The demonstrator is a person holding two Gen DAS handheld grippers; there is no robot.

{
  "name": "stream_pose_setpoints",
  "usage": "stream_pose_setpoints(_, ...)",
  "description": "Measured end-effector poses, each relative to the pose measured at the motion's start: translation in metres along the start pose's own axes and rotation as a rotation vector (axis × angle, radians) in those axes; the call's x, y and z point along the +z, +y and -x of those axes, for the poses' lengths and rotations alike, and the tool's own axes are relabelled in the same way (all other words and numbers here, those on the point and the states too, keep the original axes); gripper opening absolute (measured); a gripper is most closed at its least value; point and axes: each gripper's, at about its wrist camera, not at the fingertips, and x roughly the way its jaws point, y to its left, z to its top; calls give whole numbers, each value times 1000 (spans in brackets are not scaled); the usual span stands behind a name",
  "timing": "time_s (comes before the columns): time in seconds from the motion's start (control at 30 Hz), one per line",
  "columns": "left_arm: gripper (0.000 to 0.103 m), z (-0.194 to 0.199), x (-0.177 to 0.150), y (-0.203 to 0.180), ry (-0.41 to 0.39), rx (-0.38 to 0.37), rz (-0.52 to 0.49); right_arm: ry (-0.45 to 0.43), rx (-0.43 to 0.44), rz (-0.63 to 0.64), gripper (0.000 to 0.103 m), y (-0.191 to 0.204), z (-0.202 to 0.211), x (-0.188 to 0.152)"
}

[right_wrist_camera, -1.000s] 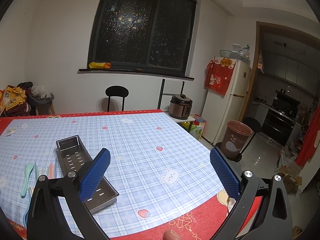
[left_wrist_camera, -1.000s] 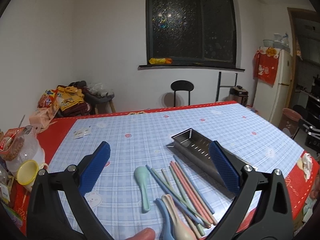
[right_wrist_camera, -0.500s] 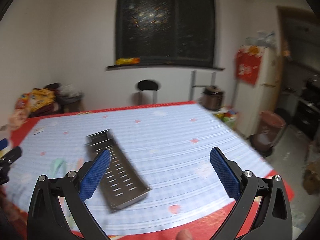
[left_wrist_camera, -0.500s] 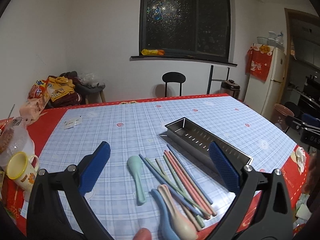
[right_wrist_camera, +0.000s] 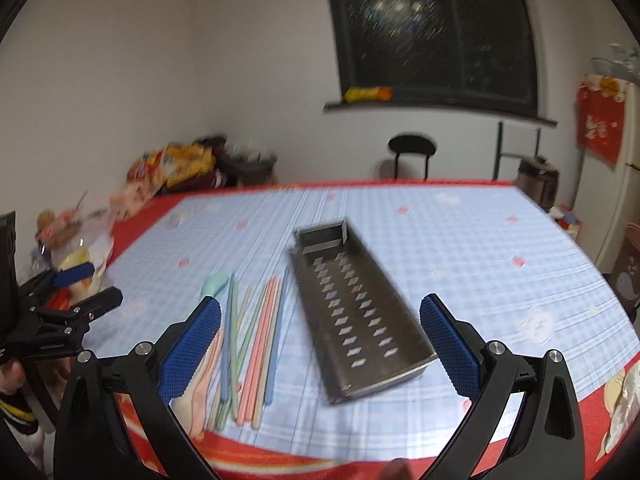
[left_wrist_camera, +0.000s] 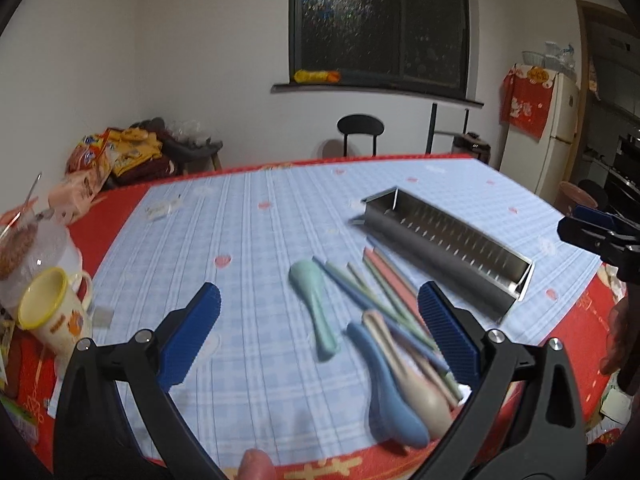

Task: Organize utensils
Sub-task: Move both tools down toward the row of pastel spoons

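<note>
We hold the left gripper [left_wrist_camera: 318, 328] and the right gripper [right_wrist_camera: 320, 330] above the worktop [right_wrist_camera: 460, 240], jaws of both released and empty. The steel tray [right_wrist_camera: 356, 304] lies just beside the chopsticks [right_wrist_camera: 256, 344]; the spoons [left_wrist_camera: 394, 384], blurred, seem to overlap the chopsticks' near ends.

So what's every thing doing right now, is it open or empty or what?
Left gripper: open, holding nothing.
Right gripper: open, holding nothing.
Tray: empty, flat on the table.
Chopsticks: loose beside the tray.
Green spoon: lying alone.
Blue spoon: lying against the beige spoon.
Mug: upright.
</note>
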Motion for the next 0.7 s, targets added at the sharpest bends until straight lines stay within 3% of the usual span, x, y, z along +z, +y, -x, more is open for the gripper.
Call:
stream_pose_setpoints(0.2,97,-3,-22,8,58,-58,40,80,57,24,98,11,-22,-15)
stream_pose_setpoints(0.53,97,-10,-52,-20,138,-88,-11,89,184,4,98,21,-31,-32)
stream_pose_setpoints(0.7,97,-14,-55,-26,155,-94,-11,117,195,-24,97,18,-40,-42)
